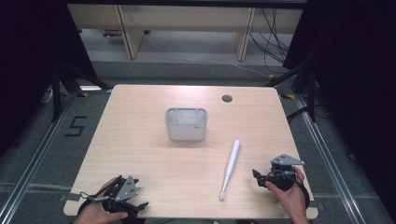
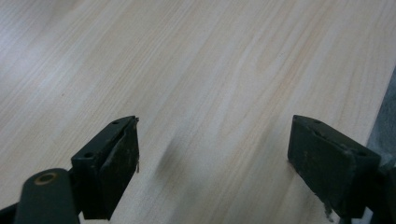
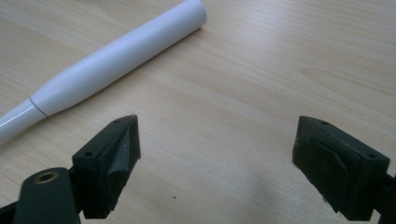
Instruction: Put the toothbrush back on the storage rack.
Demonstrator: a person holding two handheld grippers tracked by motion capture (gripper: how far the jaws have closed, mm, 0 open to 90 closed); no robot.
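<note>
A white electric toothbrush (image 1: 231,169) lies on the wooden table (image 1: 140,140), right of centre, with its thin head end toward the front edge. My right gripper (image 1: 257,178) rests just right of it, held in a hand, jaws pointing at it. In the right gripper view that gripper (image 3: 217,140) is open and holds nothing, with the toothbrush handle (image 3: 121,51) lying beyond its left jaw. A pale grey rectangular holder (image 1: 186,123) stands upright at mid-table. My left gripper (image 1: 139,193) sits at the front left corner. It (image 2: 215,140) is open over bare wood.
A small round cable hole (image 1: 227,98) sits in the table's far right part. Beyond the table are desk legs (image 1: 133,35) and cables on the floor. Dark curtains hang on both sides. The table's edge (image 2: 380,112) runs close to my left gripper's right jaw.
</note>
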